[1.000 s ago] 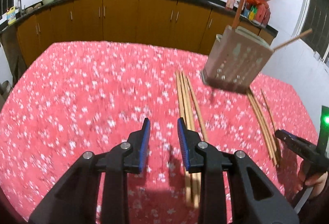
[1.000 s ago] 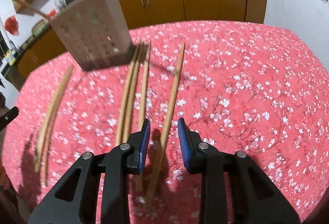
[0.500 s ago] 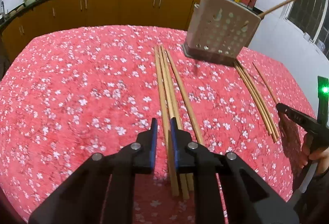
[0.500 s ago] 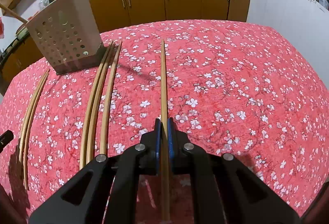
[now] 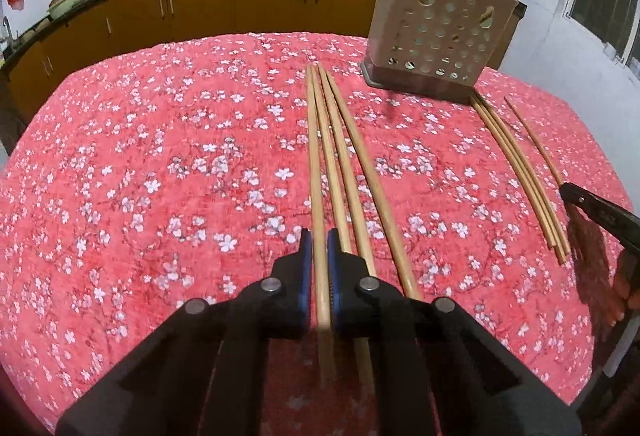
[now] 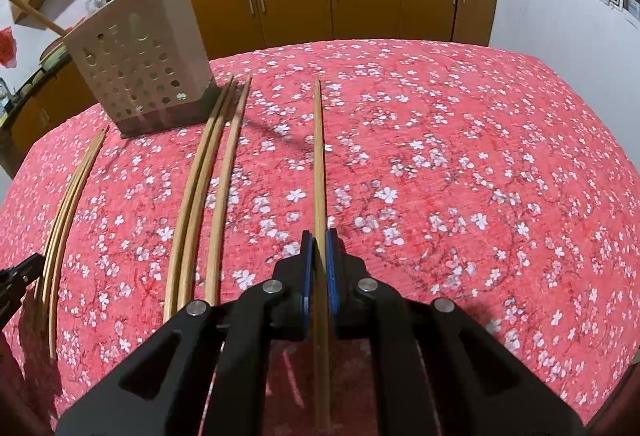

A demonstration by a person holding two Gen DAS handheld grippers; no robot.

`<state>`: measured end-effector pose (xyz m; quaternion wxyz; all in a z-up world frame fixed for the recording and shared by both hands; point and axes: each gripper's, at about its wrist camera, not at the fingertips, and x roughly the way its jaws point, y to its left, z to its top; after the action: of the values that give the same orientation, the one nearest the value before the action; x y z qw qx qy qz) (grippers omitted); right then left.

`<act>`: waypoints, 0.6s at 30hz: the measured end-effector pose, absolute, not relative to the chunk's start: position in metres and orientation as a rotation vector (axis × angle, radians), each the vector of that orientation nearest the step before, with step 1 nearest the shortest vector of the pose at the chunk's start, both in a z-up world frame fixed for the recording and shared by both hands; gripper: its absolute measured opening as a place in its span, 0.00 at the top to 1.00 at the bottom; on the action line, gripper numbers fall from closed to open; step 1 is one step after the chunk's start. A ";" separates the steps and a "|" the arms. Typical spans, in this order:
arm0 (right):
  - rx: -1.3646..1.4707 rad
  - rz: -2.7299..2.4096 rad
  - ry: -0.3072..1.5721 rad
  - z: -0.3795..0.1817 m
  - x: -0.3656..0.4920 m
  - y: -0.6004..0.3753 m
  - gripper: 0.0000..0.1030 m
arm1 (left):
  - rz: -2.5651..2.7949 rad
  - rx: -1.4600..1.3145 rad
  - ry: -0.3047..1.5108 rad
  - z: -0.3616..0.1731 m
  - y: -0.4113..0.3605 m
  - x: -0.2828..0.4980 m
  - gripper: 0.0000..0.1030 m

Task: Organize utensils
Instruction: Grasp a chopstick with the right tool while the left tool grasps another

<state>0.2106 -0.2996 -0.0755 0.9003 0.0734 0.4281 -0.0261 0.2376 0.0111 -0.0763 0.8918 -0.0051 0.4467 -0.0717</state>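
Now both claws are clenched, each on one chopstick lying on the red flowered desk (image 5: 160,156). The left claw (image 5: 318,268) grips the leftmost chopstick (image 5: 316,172) of a bundle of four, whose far tips reach toward the perforated holder (image 5: 436,32) near the far edge. The right claw (image 6: 319,268) pinches a lone chopstick (image 6: 319,156) lying apart from three others (image 6: 208,188) beside it. More chopsticks (image 6: 64,212) lie past the holder's other side. Two sticks already stand in the holder.
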 end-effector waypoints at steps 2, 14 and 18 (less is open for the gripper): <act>0.150 -0.045 0.887 -0.075 0.211 -0.299 0.92 | -0.134 -0.017 0.928 -0.076 0.013 0.245 0.92; 0.125 -0.009 0.863 -0.077 0.225 -0.291 0.93 | -0.119 -0.125 0.904 -0.080 0.049 0.268 0.92; 0.135 -0.005 0.871 -0.077 0.221 -0.292 0.92 | -0.121 -0.121 0.901 -0.079 0.048 0.264 0.91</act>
<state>0.2214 -0.2923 -0.0775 0.9045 0.0655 0.4215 -0.0023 0.2644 0.0478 -0.0791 0.8966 -0.0586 0.4350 -0.0583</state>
